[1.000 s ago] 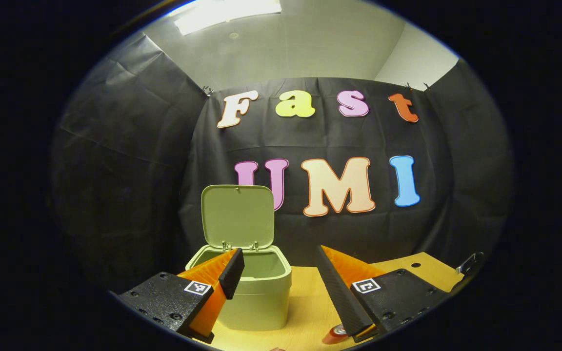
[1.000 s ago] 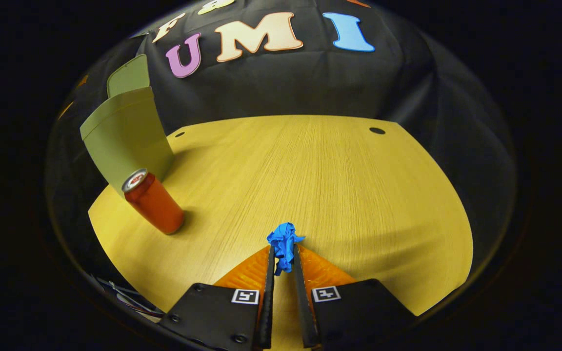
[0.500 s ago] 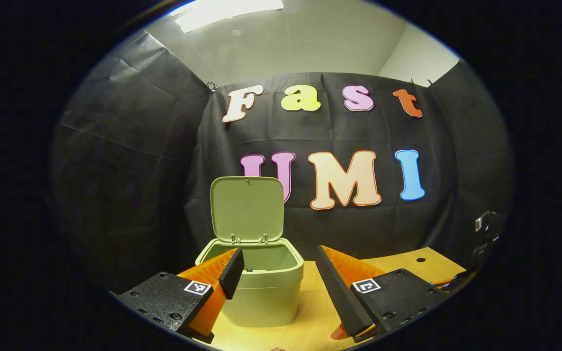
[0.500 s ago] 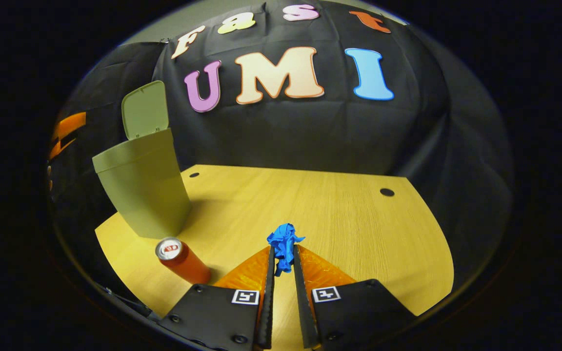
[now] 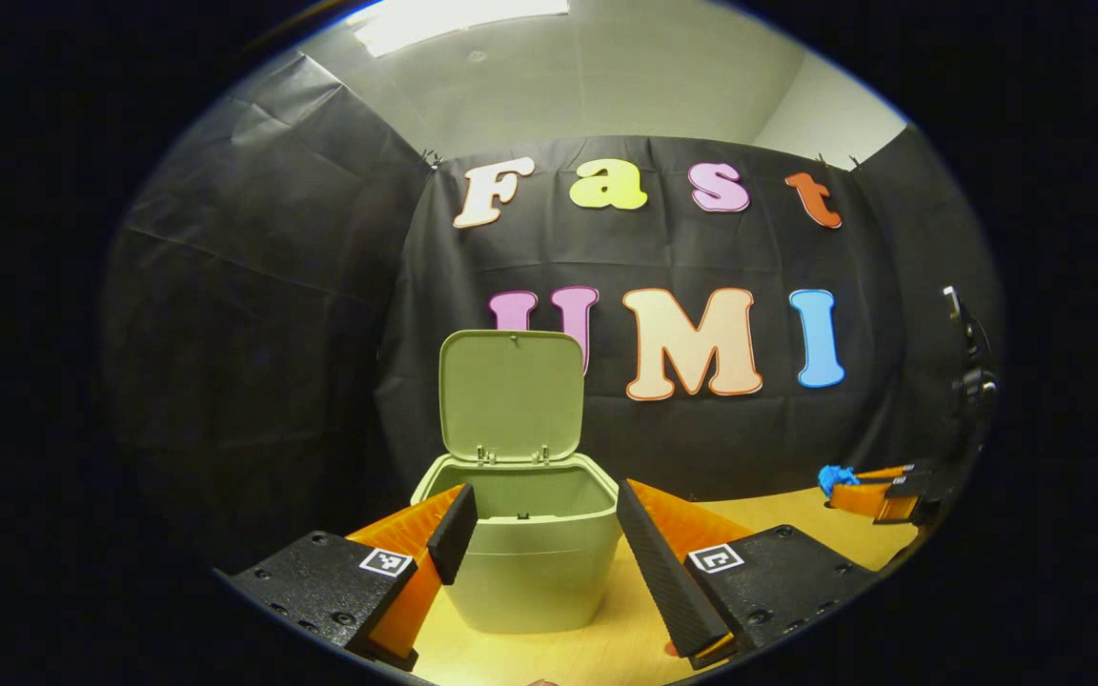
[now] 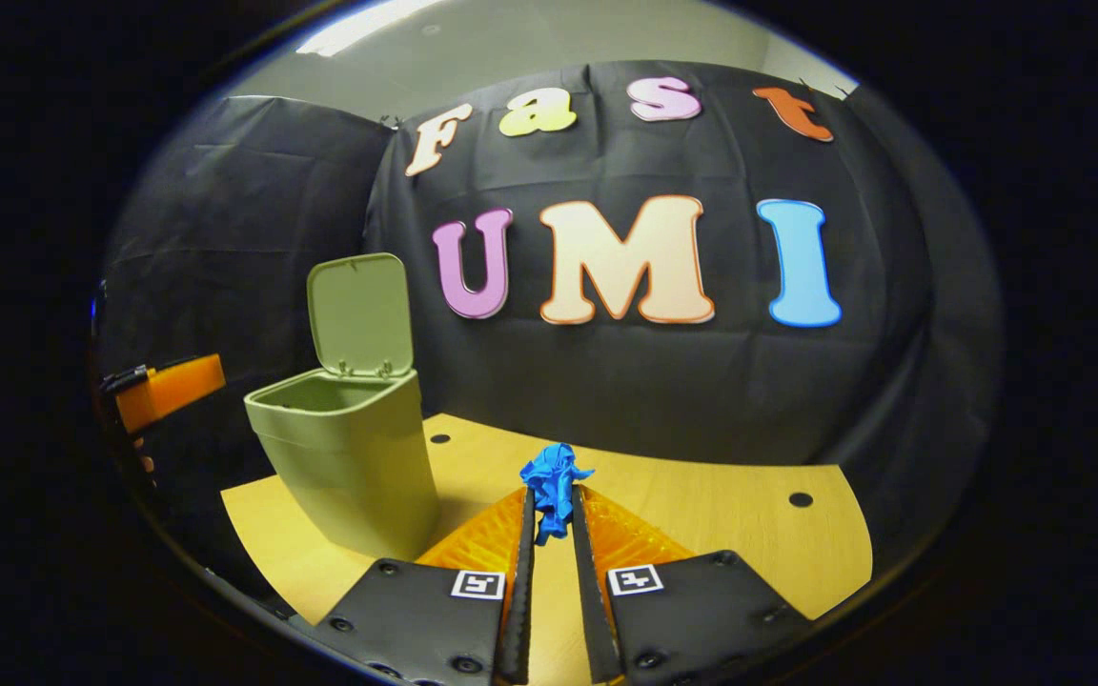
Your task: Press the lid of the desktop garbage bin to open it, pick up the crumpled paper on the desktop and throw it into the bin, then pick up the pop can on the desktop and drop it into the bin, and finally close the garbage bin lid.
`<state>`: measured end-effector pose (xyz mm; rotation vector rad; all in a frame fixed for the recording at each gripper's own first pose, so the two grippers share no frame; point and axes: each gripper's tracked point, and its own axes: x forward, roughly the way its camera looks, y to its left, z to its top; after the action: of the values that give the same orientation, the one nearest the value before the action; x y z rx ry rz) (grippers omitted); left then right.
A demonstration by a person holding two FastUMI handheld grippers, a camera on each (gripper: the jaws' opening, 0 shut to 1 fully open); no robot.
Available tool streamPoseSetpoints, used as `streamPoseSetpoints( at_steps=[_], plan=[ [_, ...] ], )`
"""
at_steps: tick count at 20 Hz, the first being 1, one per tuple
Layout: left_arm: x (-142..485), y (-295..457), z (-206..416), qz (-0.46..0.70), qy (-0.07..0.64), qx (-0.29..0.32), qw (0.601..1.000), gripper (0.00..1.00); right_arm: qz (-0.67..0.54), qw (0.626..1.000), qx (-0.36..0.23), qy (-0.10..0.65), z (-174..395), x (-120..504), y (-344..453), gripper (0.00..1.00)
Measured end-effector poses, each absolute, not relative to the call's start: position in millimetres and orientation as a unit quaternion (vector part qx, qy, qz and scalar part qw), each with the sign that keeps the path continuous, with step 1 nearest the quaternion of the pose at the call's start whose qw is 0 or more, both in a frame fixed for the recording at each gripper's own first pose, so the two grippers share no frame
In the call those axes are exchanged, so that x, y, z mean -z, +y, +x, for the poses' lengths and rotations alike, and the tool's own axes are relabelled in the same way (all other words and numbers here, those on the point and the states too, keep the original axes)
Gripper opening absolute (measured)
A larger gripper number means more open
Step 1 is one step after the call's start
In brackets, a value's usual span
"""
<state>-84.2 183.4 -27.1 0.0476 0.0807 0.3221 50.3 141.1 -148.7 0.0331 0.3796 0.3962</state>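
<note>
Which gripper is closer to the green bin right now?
Left. The left gripper sits right in front of the green bin, fingers open on either side of it. The right gripper, shut on the blue crumpled paper, is off to the bin's right, farther away.

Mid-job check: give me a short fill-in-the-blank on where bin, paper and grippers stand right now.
1. The bin's lid stands ____.
2. The right gripper is shut on the ____ crumpled paper.
3. The left gripper has its fingers ____, with nothing between them.
4. The bin stands on the ____ desktop.

Missing words: open; blue; open; wooden
</note>
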Motion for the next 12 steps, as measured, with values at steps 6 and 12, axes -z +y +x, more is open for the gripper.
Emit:
streamPoseSetpoints(
  at_steps=[6, 12],
  plan=[
    [28.7, 206.1, -94.0, 0.022, 0.043, -0.170, 0.984, 0.90, 0.025, 0.960, -0.236, 0.146, 64.4, 109.3, 201.6, 0.25],
    [32.1, 232.9, -109.4, 0.032, 0.051, -0.180, 0.982, 0.90, 0.053, 0.950, -0.277, 0.130, 62.4, 91.4, 270.3, 0.25]
  ],
)
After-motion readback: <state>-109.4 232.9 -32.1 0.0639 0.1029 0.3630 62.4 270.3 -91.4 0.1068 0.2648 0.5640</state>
